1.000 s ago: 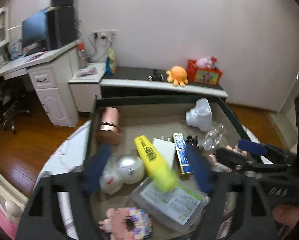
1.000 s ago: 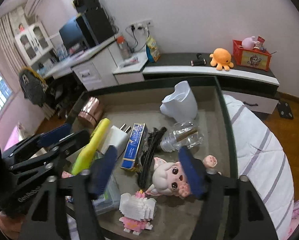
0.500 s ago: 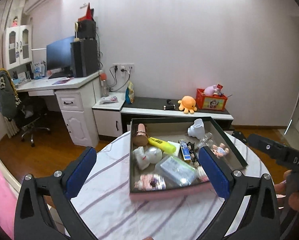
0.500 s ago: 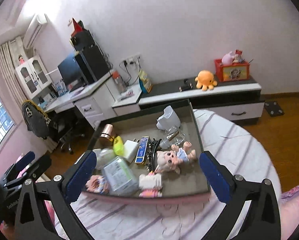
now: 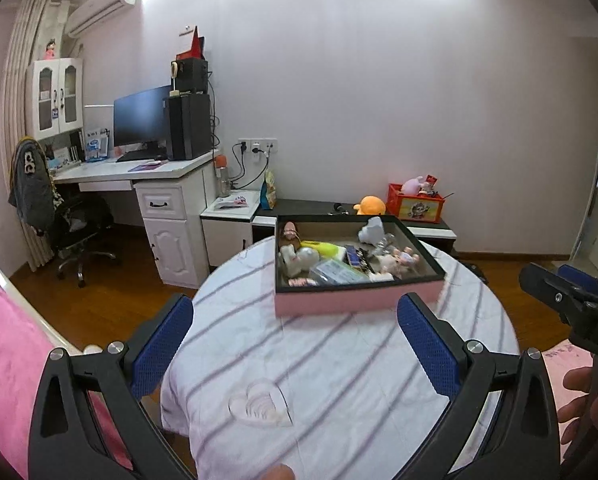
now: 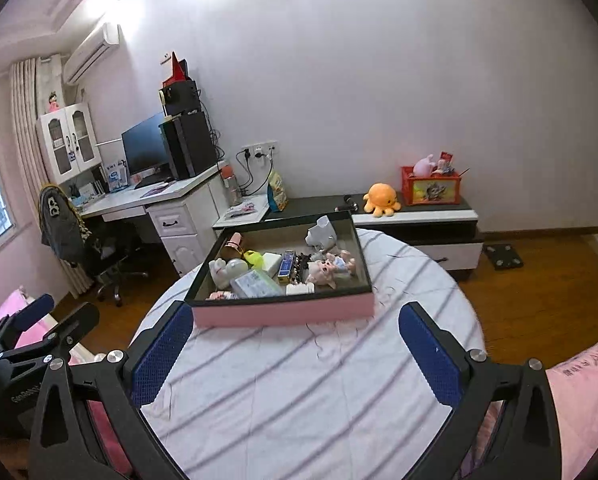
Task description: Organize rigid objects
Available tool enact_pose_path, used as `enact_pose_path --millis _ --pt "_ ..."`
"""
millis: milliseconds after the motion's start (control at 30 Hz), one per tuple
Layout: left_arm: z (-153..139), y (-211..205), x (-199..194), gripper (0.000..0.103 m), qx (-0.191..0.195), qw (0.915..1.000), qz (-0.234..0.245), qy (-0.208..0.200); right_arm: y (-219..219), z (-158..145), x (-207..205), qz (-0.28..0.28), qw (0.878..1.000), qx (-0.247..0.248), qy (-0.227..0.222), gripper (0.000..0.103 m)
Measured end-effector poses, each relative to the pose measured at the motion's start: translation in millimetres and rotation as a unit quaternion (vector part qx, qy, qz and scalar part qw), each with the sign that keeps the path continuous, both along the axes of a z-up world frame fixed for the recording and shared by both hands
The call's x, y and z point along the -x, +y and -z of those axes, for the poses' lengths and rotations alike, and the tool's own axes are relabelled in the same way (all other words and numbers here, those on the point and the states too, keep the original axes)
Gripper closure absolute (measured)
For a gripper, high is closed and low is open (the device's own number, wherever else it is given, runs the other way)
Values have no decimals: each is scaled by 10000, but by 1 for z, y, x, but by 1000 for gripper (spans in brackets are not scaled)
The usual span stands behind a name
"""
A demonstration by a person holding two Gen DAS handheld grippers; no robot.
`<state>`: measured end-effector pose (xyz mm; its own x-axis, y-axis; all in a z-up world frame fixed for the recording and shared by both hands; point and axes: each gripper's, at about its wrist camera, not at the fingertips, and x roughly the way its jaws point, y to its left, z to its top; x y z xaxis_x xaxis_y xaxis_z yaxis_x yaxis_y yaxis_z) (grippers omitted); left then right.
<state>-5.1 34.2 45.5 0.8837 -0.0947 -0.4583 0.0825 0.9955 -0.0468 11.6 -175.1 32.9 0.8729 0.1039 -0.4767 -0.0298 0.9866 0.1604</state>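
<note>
Holds the left claw over the near part of a round tabletop under a white striped cloth, its jaws spread wide, having just been opening, with nothing between the blue pads. Holds the right claw alongside and likewise: spread wide, just been opening, pinching nothing. Shows a hand wrapped round the right claw's handle at the edge of the left wrist view. Finds the task's things farther back on the tabletop, all inside a shallow pink box with a black rim, well apart from both claws. Picks out, in that box, a yellow highlighter lying flat near the middle, a copper-coloured cylinder at the far left corner, a white jug-shaped piece at the far right, a blue-and-gold carton beside a white charger plug, a pig doll on its side toward the right wall, a clear plastic packet near the front, and a pink block figure against the front wall. Cannot tell the smaller pieces apart. Takes in, behind the tabletop, a low cabinet with an orange octopus plush just beside a red bin.
</note>
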Motion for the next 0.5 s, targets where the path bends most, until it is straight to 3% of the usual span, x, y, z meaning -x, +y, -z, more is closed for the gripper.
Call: enact_pose_path --millis 300,500 --pt "7 -9 67 0 -7 9999 56 -99 8 -11 81 216 9988 230 -368 0" --pt "2 -8 99 0 184 9996 45 -212 13 -18 120 308 9971 368 -592 0"
